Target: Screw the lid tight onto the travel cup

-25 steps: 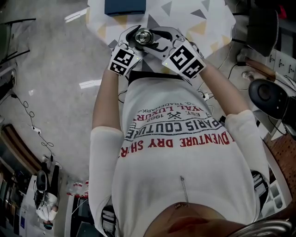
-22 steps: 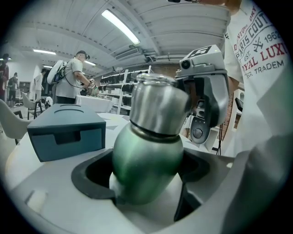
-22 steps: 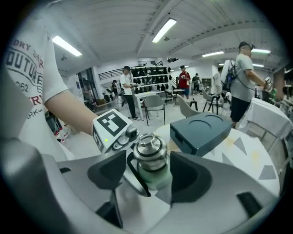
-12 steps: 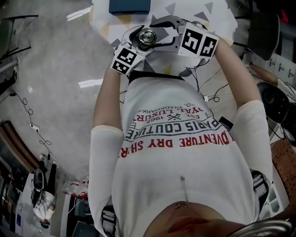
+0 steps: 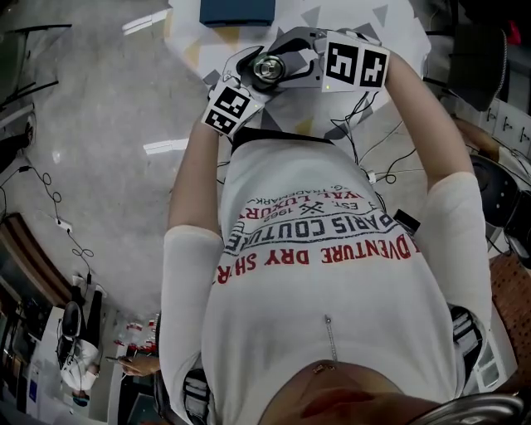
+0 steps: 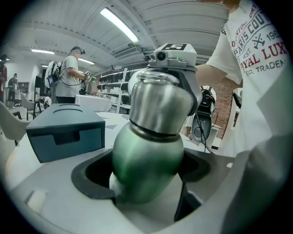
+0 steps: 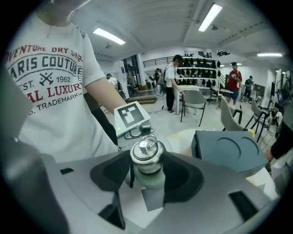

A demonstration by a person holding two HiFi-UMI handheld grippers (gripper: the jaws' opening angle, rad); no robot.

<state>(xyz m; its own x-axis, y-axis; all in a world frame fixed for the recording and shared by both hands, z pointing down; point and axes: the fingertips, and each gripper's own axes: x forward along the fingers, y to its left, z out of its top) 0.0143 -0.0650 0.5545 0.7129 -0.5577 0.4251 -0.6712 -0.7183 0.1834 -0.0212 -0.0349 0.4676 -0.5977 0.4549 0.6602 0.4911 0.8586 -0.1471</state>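
A green travel cup with a steel lid is held up over the table edge. My left gripper is shut on the green body. My right gripper faces it, and its jaws have just been closing, with the lid between them; both pads touch the lid's sides. From above, the lid shows between the left gripper and the right gripper. The cup's base is hidden behind the left jaws.
A dark teal box lies on the triangle-patterned table just beyond the cup; it also shows as the teal box in the right gripper view. Cables trail at the right. People and chairs stand far behind.
The right gripper has rolled round the lid: its marker cube went from low beside the cup to higher and further right. The left gripper and cup stayed put.
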